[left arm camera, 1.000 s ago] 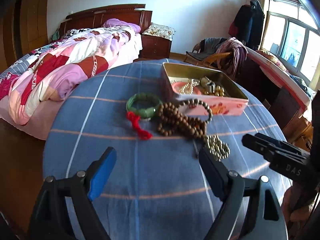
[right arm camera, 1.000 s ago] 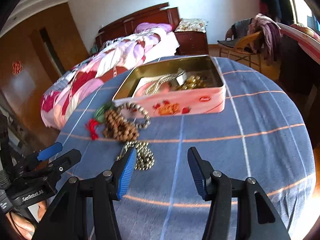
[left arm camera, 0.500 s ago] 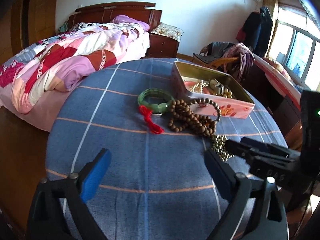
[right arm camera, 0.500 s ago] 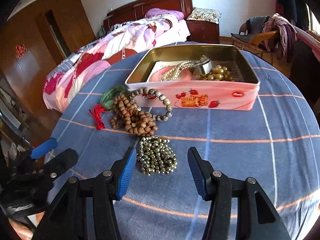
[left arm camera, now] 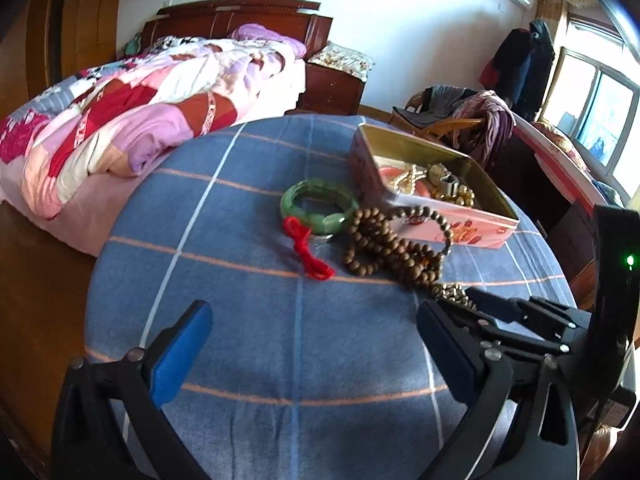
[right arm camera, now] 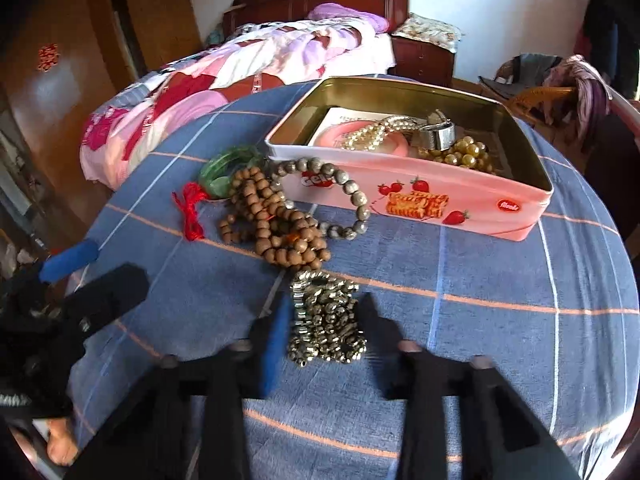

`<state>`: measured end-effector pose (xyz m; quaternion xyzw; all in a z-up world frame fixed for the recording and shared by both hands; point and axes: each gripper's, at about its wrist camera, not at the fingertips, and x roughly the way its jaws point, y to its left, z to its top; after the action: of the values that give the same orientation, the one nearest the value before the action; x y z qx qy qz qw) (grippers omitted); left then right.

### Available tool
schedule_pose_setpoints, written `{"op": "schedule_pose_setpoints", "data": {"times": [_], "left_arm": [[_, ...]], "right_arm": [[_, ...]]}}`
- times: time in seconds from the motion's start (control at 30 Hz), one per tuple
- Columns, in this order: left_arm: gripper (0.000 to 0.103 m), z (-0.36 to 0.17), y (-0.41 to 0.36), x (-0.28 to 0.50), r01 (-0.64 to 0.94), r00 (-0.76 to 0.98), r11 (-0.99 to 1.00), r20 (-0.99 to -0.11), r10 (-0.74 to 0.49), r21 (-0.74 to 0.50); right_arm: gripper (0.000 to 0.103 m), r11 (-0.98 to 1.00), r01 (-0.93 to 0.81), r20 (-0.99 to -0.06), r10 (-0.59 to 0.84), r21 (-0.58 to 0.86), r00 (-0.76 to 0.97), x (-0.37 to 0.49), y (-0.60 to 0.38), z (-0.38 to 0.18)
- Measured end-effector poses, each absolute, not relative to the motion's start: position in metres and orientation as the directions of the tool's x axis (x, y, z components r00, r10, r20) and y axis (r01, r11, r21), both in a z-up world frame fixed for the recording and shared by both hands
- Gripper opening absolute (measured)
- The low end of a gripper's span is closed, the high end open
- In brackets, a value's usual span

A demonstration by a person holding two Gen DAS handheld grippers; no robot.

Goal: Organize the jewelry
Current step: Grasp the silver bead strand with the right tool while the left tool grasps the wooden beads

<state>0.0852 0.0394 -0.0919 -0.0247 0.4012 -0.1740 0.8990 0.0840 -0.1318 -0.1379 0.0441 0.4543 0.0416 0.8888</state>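
A pink tin (right arm camera: 440, 204) (left arm camera: 452, 220) holds pearls, a watch and gold beads. In front of it on the blue cloth lie a green bangle (left arm camera: 318, 206) (right arm camera: 224, 166) with a red tassel (left arm camera: 308, 250), brown wooden beads (right arm camera: 272, 220) (left arm camera: 392, 248), a grey bead bracelet (right arm camera: 348, 196) and a heap of silver-gold beads (right arm camera: 326, 320). My right gripper (right arm camera: 324, 328) is open with its fingers on either side of that heap. My left gripper (left arm camera: 312, 344) is open and empty, above bare cloth near the front edge.
The round table (left arm camera: 240, 280) has a blue checked cloth. A bed (left arm camera: 140, 112) stands beyond it on the left, a chair with clothes (left arm camera: 472, 116) behind the tin. The right gripper body (left arm camera: 532, 320) shows at the left wrist view's right edge.
My right gripper has moved forward and down until its open fingers straddle the silver-gold bead heap. My left gripper has drawn back a little and stays open.
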Motion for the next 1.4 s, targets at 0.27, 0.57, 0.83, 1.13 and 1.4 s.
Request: {"op": "schedule_pose_setpoints", "data": {"times": [0.27,0.57,0.83,1.13,1.4], "left_arm": [[0.092,-0.087,0.007,0.102,0.347,0.578,0.912,-0.715,-0.393,-0.221],[0.084,-0.097,-0.031,0.125,0.319,0.519,0.907,-0.751,-0.409,-0.273],[0.049,-0.109,-0.041,0.133,0.302,0.496,0.919,-0.782,-0.378,-0.253],[0.019,-0.097,-0.022,0.107,0.395,0.5,0.886,-0.753,-0.428,-0.242],[0.019,-0.073,0.005,0.085,0.42,0.556,0.873,-0.691,-0.462,-0.247]], "right_arm": [[0.01,0.99,0.027,-0.765,0.088,0.136,0.638,0.066,-0.158,-0.127],[0.008,0.97,0.088,-0.683,0.093,0.225,0.724,0.051,-0.19,-0.11],[0.008,0.967,0.091,-0.672,0.097,0.239,0.734,0.048,-0.196,-0.108],[0.008,0.953,0.105,-0.63,0.102,0.283,0.77,0.034,-0.206,-0.091],[0.008,0.946,0.1,-0.585,0.106,0.308,0.804,0.022,-0.213,-0.067]]}}
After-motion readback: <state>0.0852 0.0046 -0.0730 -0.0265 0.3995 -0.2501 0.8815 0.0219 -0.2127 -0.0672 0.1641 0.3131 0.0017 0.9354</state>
